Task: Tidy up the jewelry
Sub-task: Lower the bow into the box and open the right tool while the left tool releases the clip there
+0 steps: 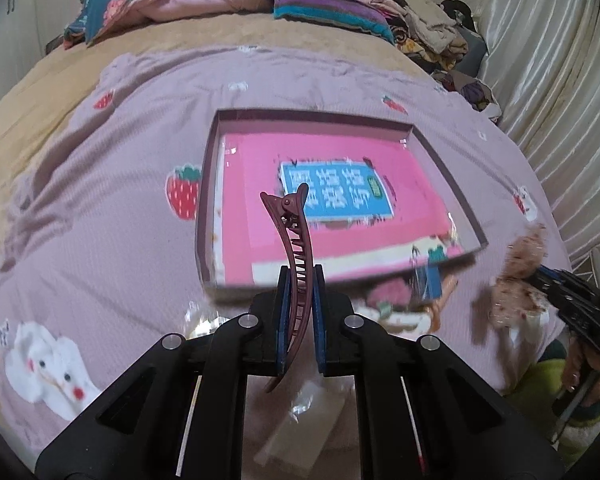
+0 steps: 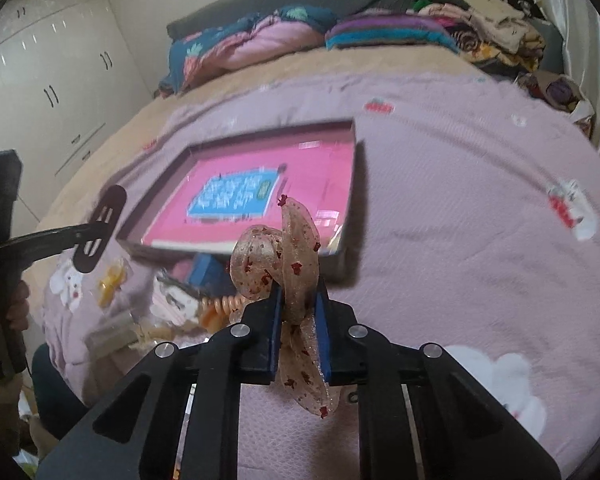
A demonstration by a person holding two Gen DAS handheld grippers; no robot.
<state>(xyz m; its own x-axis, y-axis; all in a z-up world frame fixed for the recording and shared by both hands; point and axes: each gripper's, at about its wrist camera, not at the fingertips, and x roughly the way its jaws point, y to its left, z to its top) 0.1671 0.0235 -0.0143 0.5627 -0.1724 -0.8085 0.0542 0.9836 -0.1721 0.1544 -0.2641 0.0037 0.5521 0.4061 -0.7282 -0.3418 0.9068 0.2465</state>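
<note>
Maroon hair clip [image 1: 296, 280] clamped upright in left gripper [image 1: 299, 320], sheer glittery bow [image 2: 296, 276] pinched in right gripper [image 2: 299, 332], both raised over quilt [image 1: 100, 208] just short of open pink-lined box [image 1: 340, 168], presumably for deposit there.

You see a glossy plastic hair clip [image 1: 296, 264], a sheer glittery fabric bow [image 2: 288, 264], a matt woven bedspread [image 1: 100, 208], and a smooth, shiny cardboard box [image 1: 208, 200].
</note>
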